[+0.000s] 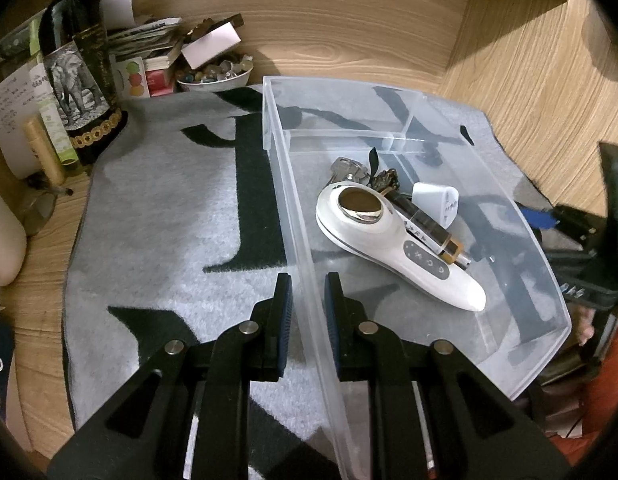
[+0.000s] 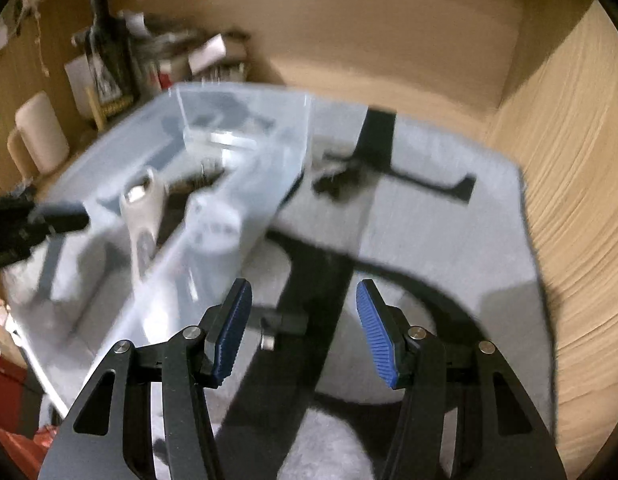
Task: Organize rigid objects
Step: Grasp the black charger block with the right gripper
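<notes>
A clear plastic bin point(image 1: 489, 152) lies on a grey mat with black marks point(image 1: 169, 220). Inside it are a white handheld device point(image 1: 389, 240), a white plug adapter point(image 1: 437, 200), a bunch of keys point(image 1: 349, 170) and a dark tube point(image 1: 429, 232). My left gripper point(image 1: 308, 280) is shut on the bin's near left wall, one pad on each side. The right wrist view is blurred. In it my right gripper point(image 2: 305, 292) stands open over the mat, just right of the bin point(image 2: 249, 120), with nothing between its pads. A small dark object point(image 2: 337, 184) lies on the mat beyond it.
A dark bottle with an elephant label point(image 1: 75, 80), stacked papers and boxes point(image 1: 149, 60) and a bowl of small stones point(image 1: 215, 76) crowd the back left. Wooden walls point(image 1: 529, 80) close in the back and the right. A cream cylinder point(image 2: 41, 136) stands at the left.
</notes>
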